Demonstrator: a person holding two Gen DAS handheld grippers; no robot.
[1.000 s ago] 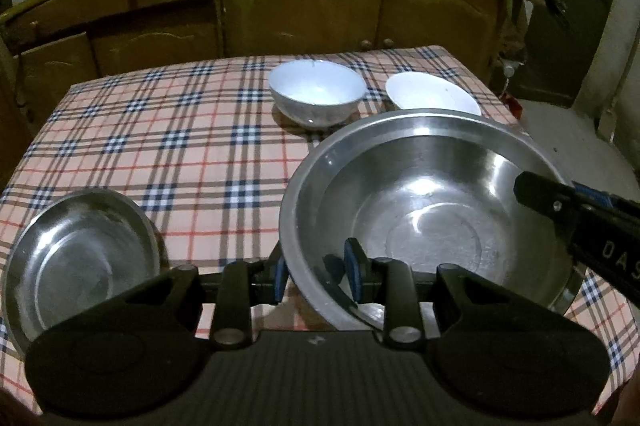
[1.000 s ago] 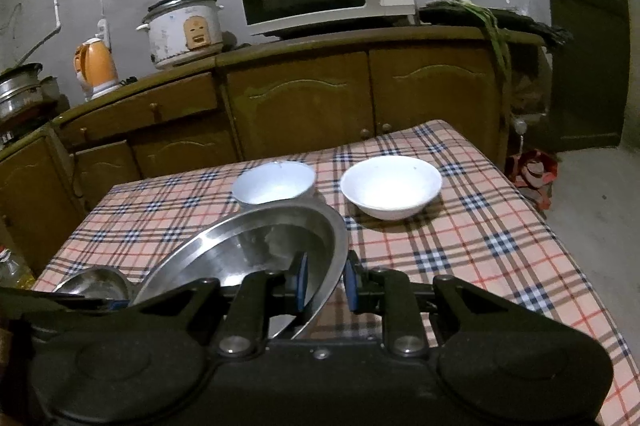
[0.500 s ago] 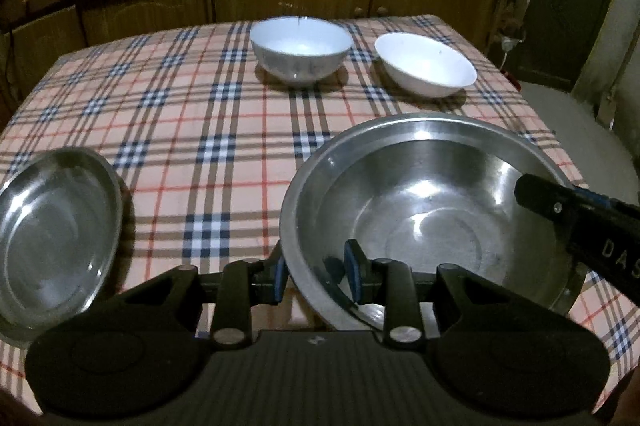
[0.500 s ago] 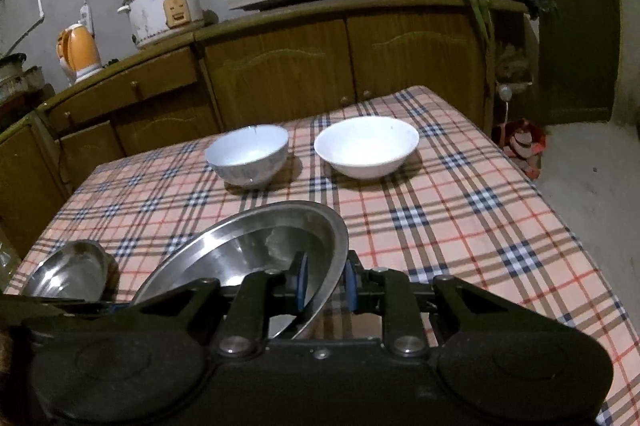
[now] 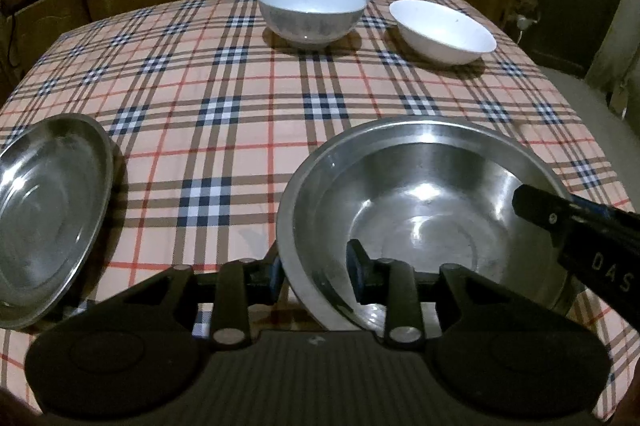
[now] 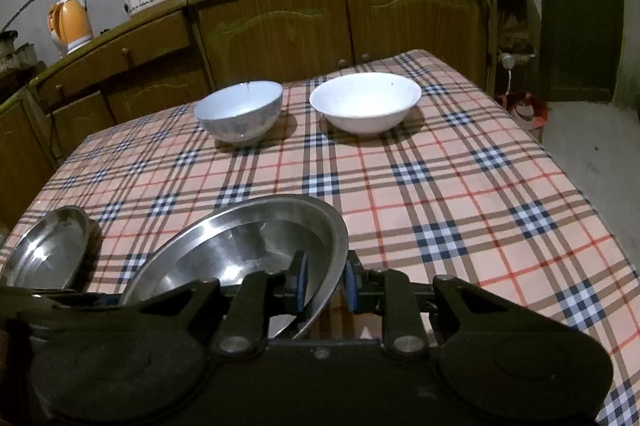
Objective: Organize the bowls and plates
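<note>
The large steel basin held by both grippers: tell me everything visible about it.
The large steel basin is round, wide and shallow, of shiny bare metal with a flat rolled rim and nothing inside. It hangs tilted above the plaid tablecloth. The left gripper pinches its near-left rim, one finger inside and one outside; the right gripper clamps the opposite rim the same way. Nothing else touches it.

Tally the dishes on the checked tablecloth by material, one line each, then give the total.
Steel: 2, the big steel bowl gripped at its rim by both grippers, and the steel plate beside it.
White ceramic: 2, the deep bowl and the shallow bowl at the far side.
Total: 4
</note>
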